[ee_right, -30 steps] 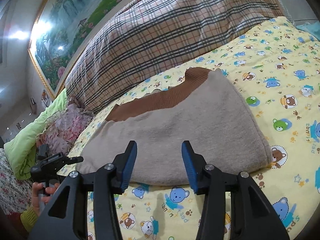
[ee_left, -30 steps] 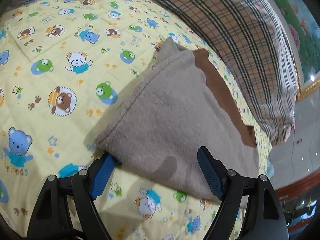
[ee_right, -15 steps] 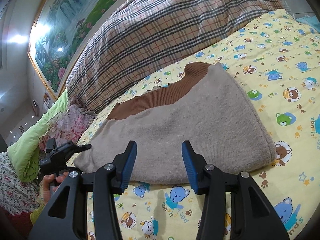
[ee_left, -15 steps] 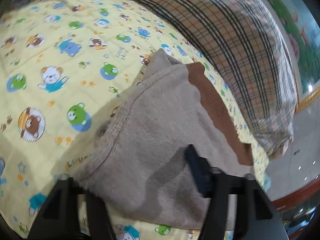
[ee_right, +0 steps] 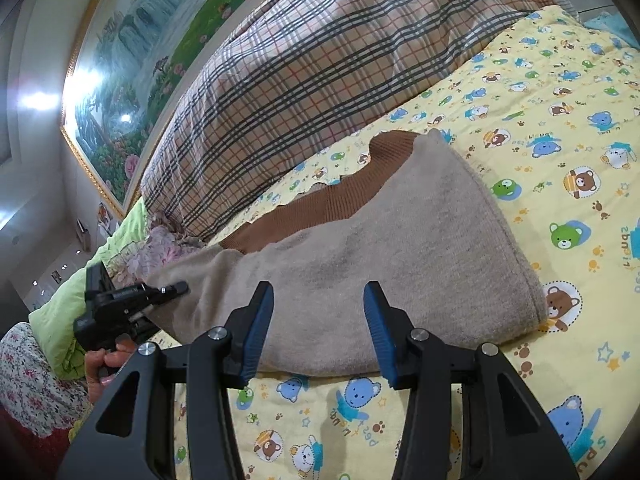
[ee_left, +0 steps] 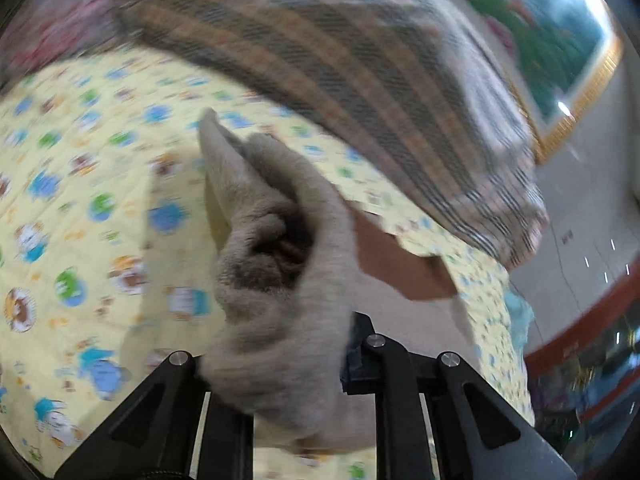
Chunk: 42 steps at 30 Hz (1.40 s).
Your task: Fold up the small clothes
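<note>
The beige sweater (ee_right: 384,256) with its brown ribbed band (ee_right: 332,196) lies on the bed, spread over the yellow sheet (ee_right: 560,128) printed with cartoon bears. Its brown band faces the plaid blanket (ee_right: 320,60) heaped just behind it.

At the sweater's left end, the left claw (ee_left: 276,364) has just been closing and is clenched on a corner of the beige cloth. That corner is bunched between the pads and lifted off the sheet, and a fold of it stands up in a ridge ahead of the claw. The left-wrist view is blurred. In the right-wrist view the same claw (ee_right: 176,288) shows at the sweater's far-left edge, with a hand (ee_right: 102,364) gripping its handle below.

The right claw (ee_right: 320,328) hovers above the near hem of the sweater, about midway along it. Its blue pads (ee_right: 260,324) stand apart and released, with nothing between them.

Left of the sweater, beyond the lifted corner, lie a green quilt (ee_right: 60,316) and a flowered cloth (ee_right: 28,380). Behind the plaid blanket a landscape painting (ee_right: 152,40) in a gold frame hangs on the wall.
</note>
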### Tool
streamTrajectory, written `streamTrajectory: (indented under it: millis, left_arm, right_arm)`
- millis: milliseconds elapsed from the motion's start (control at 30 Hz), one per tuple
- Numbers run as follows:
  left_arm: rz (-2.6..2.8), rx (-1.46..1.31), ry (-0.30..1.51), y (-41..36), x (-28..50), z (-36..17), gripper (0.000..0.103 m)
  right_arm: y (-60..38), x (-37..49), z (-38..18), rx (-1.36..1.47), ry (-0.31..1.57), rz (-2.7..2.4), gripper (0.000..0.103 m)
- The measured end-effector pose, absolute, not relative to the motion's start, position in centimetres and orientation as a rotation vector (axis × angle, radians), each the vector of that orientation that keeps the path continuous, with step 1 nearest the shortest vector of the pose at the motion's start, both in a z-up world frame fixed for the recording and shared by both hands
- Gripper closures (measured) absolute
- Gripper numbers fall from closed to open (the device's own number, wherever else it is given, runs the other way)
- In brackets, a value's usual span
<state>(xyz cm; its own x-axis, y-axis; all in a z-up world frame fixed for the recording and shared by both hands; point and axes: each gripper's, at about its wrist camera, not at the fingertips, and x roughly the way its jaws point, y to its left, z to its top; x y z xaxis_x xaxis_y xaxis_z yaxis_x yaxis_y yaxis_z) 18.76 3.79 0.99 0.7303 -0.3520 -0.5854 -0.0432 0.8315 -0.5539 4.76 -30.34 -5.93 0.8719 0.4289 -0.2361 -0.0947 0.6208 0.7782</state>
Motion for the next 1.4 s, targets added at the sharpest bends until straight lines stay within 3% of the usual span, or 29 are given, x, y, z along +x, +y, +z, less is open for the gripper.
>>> streamTrajectory:
  millis: [200, 433, 600, 667, 967, 1000, 1033, 1067, 1133, 1400]
  left_arm:
    - [-0.356, -0.411, 0.743, -4.4, 18.7, 2.9, 0.087]
    - [-0.429, -0.301, 0.831, -10.7, 19.2, -0.3, 0.087]
    - [-0.424, -0.259, 0.850, -11.7, 19.0, -1.8, 0.087]
    - [-0.424, -0.264, 0.849, -11.4, 19.0, -1.7, 0.087]
    - [-0.387, -0.114, 0.820, -12.8, 18.3, -1.7, 0.086]
    - [-0.384, -0.102, 0.817, -12.9, 18.2, -1.7, 0.086]
    - [-0.379, -0.090, 0.815, -13.0, 18.3, -1.8, 0.086]
    - [-0.375, -0.079, 0.814, -13.2, 18.3, -1.8, 0.086]
    - [-0.370, -0.066, 0.820, -13.4, 18.6, -1.8, 0.086]
    - [-0.451, -0.083, 0.748, -17.4, 19.7, 3.1, 0.086]
  right_arm:
    - [-32.5, 4.7, -5.9, 0.952, 0.417, 0.307, 0.055]
    - [-34.8, 6.5, -4.1, 0.964, 0.438, 0.351, 0.055]
    - [-34.0, 11.9, -2.6, 0.932, 0.550, 0.478, 0.052]
    - [-32.9, 14.7, -2.7, 0.933, 0.616, 0.533, 0.042]
    - [-28.7, 22.8, -4.0, 0.946, 0.769, 0.627, 0.042]
    - [-28.3, 23.4, -4.1, 0.925, 0.785, 0.612, 0.043]
    - [-28.2, 23.8, -4.1, 0.914, 0.796, 0.607, 0.054]
    - [-27.7, 24.3, -4.2, 0.889, 0.818, 0.594, 0.073]
    - [-27.5, 24.5, -4.2, 0.851, 0.835, 0.581, 0.086]
    - [-32.0, 23.0, 2.1, 0.733, 0.670, 0.589, 0.088]
